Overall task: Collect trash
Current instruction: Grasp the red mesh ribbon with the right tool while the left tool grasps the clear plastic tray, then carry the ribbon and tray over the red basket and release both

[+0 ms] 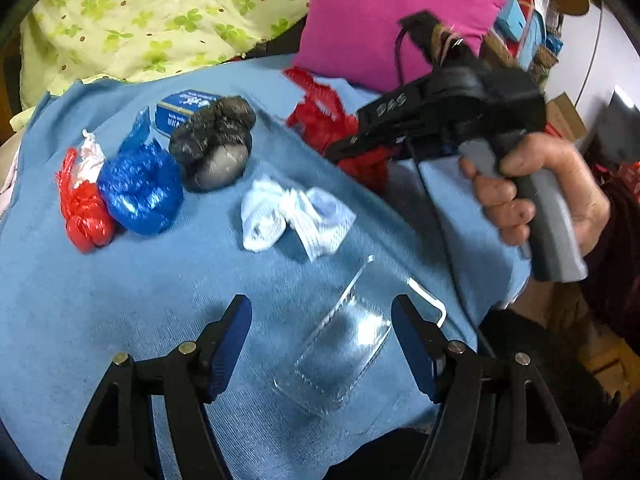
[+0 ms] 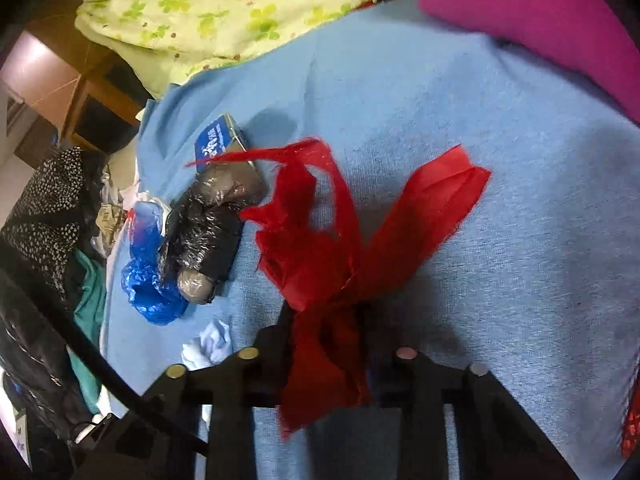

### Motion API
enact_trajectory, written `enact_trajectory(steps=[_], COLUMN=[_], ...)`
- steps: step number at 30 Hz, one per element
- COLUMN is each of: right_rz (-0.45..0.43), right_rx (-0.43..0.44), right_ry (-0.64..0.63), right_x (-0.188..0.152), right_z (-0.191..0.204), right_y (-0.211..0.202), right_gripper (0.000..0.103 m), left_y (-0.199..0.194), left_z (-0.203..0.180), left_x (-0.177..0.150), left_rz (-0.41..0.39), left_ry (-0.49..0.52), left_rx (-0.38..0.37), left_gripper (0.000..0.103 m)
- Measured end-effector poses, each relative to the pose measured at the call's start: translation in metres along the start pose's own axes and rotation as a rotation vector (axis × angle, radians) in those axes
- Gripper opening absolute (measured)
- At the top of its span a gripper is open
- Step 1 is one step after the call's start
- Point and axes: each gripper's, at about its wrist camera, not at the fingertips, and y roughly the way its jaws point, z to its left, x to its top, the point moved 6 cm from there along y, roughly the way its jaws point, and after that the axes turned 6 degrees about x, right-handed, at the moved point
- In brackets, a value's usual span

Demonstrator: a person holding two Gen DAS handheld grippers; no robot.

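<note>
Trash lies on a blue cloth (image 1: 120, 312): a red bag wad (image 1: 84, 216), a blue bag wad (image 1: 140, 192), a black and grey bag wad (image 1: 216, 148), a blue carton (image 1: 180, 112), crumpled white paper (image 1: 292, 216) and a clear plastic tray (image 1: 340, 352). My left gripper (image 1: 322, 320) is open just above the tray's left part. My right gripper (image 2: 326, 312) is shut on a torn red plastic bag (image 2: 320, 216) and holds it above the cloth; it also shows in the left wrist view (image 1: 344, 148). The black wad (image 2: 208, 232), blue wad (image 2: 148, 284) and carton (image 2: 220, 142) lie to its left.
A pink pillow (image 1: 392, 16) and a green clover-print pillow (image 1: 152, 16) lie at the back. Boxes and clutter (image 1: 532, 24) stand at the far right. Dark clothes (image 2: 48, 208) hang off the cloth's left edge in the right wrist view.
</note>
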Motion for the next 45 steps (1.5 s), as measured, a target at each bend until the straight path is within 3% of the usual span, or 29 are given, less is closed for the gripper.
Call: enact_trajectory(steps=[7, 14, 17, 19, 24, 29, 36, 45], right_rz=[-0.090, -0.197, -0.220, -0.242, -0.274, -0.311, -0.391, -0.520], right_rx=[0.014, 0.038, 0.063, 0.066, 0.052, 0.072, 0.097, 0.083], right_ry=[-0.081, -0.155, -0.149, -0.151, -0.176, -0.194, -0.222, -0.167], right_x=[-0.018, -0.036, -0.046, -0.055, -0.070, -0.086, -0.095, -0.093], right_z=[0.008, 0.030, 0.031, 0.029, 0.024, 0.022, 0.024, -0.009], right_y=[-0.054, -0.114, -0.132, -0.146, -0.165, -0.184, -0.217, -0.287], right_gripper=[0.028, 0.028, 0.028, 0.028, 0.028, 0.028, 0.028, 0.028], left_y=[0.003, 0.004, 0.008, 0.010, 0.012, 0.009, -0.011, -0.062], left_z=[-0.006, -0.021, -0.023, -0.023, -0.013, -0.007, -0.012, -0.063], left_x=[-0.019, -0.033, -0.036, -0.036, -0.028, -0.028, -0.010, 0.071], left_rz=[0.017, 0.014, 0.022, 0.021, 0.042, 0.064, 0.004, -0.131], left_ry=[-0.019, 0.008, 0.006, -0.007, -0.091, -0.154, -0.194, -0.128], left_rx=[-0.017, 0.024, 0.038, 0.053, 0.072, 0.140, 0.167, 0.126], left_gripper=[0.073, 0.072, 0.059, 0.058, 0.020, 0.006, 0.005, 0.005])
